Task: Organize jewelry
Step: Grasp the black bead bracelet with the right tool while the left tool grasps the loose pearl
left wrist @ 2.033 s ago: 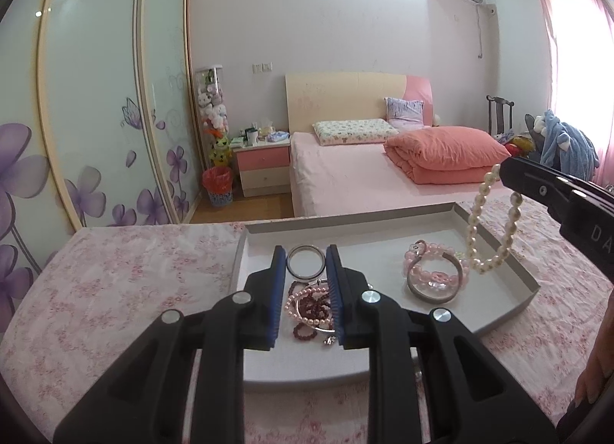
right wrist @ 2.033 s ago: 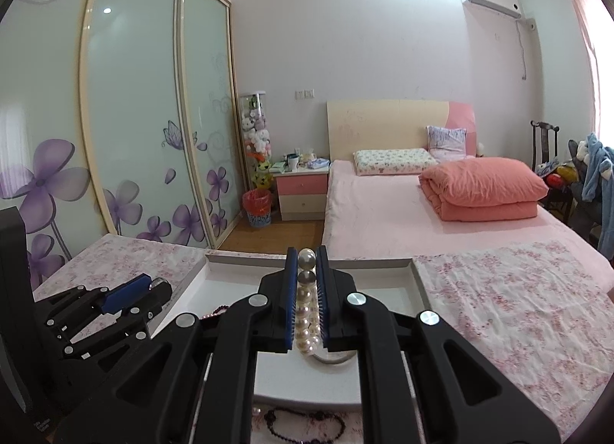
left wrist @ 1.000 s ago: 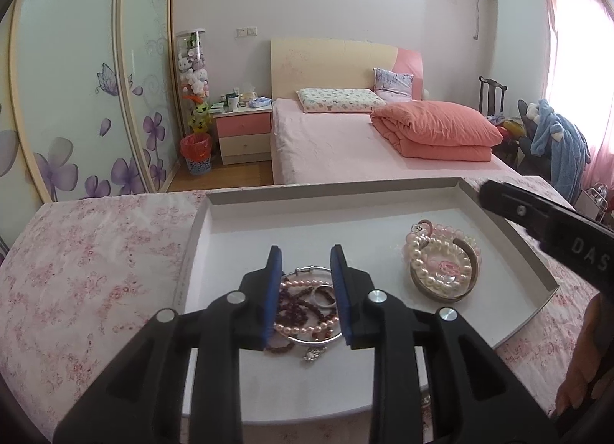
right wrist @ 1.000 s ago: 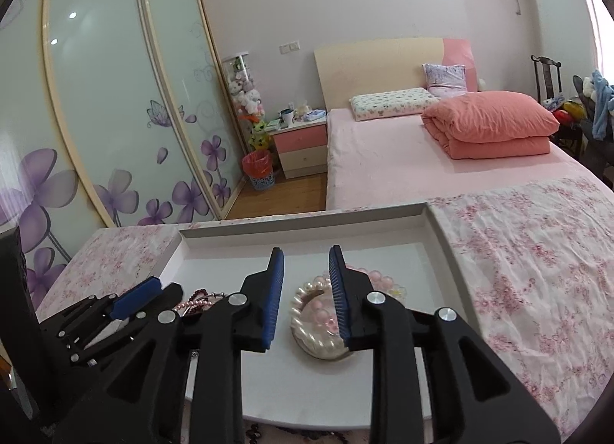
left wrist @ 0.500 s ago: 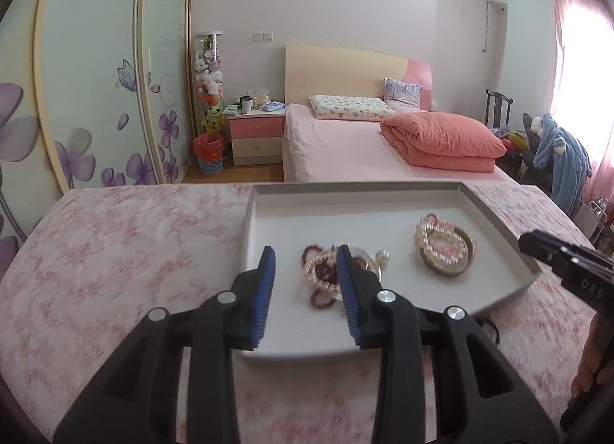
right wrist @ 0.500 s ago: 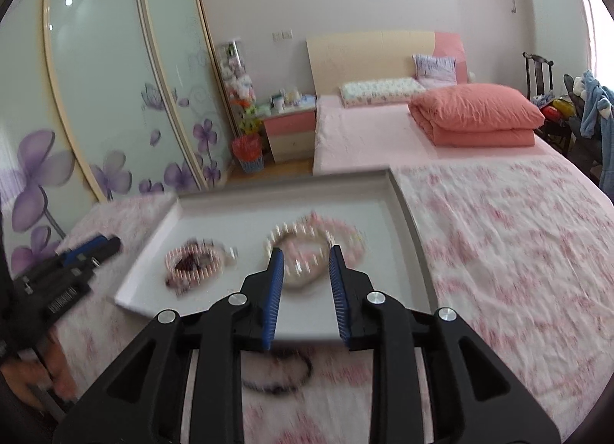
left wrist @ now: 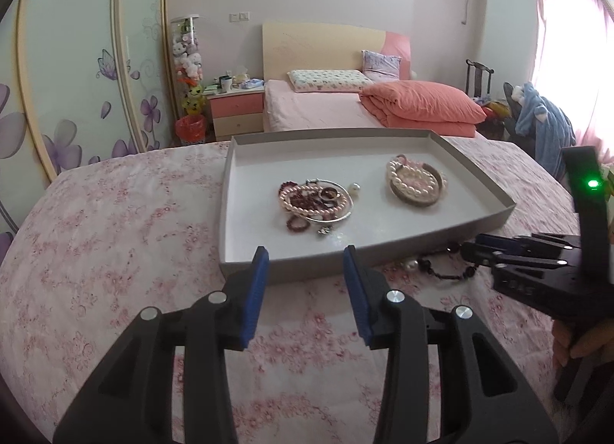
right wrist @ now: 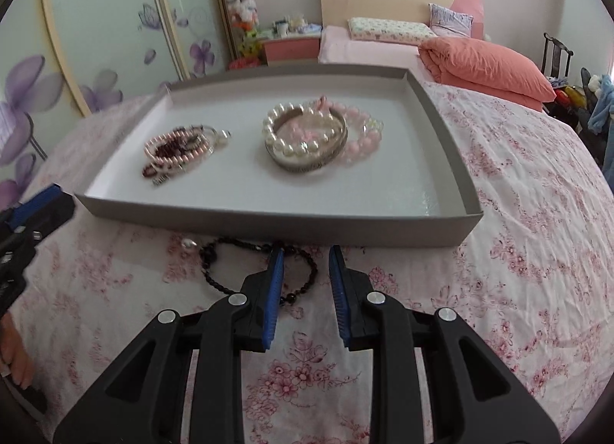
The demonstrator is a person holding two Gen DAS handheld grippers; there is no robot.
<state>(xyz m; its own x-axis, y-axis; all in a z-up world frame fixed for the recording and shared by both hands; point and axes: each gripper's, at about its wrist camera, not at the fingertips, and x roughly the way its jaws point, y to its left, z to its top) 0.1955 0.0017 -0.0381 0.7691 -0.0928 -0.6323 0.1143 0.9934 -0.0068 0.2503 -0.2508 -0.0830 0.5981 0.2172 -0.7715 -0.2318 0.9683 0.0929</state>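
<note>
The right gripper is held with its jaws parted and empty, the blue ribbed pads straddling bare cloth just beside the black beaded bracelet. One pad covers part of the bead loop; whether the beads are touched cannot be told. The gripper is pitched downward, judged to suit a pick from the cloth.

The left gripper is likewise empty. Its jaws have just been opening and now stand apart above the cloth, before the near wall of the tray, with nothing between them.

The black beaded bracelet lies outside the tray, close to its near wall, with a single loose pearl beside it. Both are judged still to be transferred.

The tray is shallow and rectangular, with grey outer walls and a smooth white floor. Inside, two groups are kept apart, presumably for sorting. A tangle of pink pearl strands, dark red beads and a thin silver hoop lies to the left. A white pearl bracelet is coiled within a broad metal bangle, with translucent pink beads against its side.

The tray rests on a pink floral cloth, soft and slightly creased.
</note>
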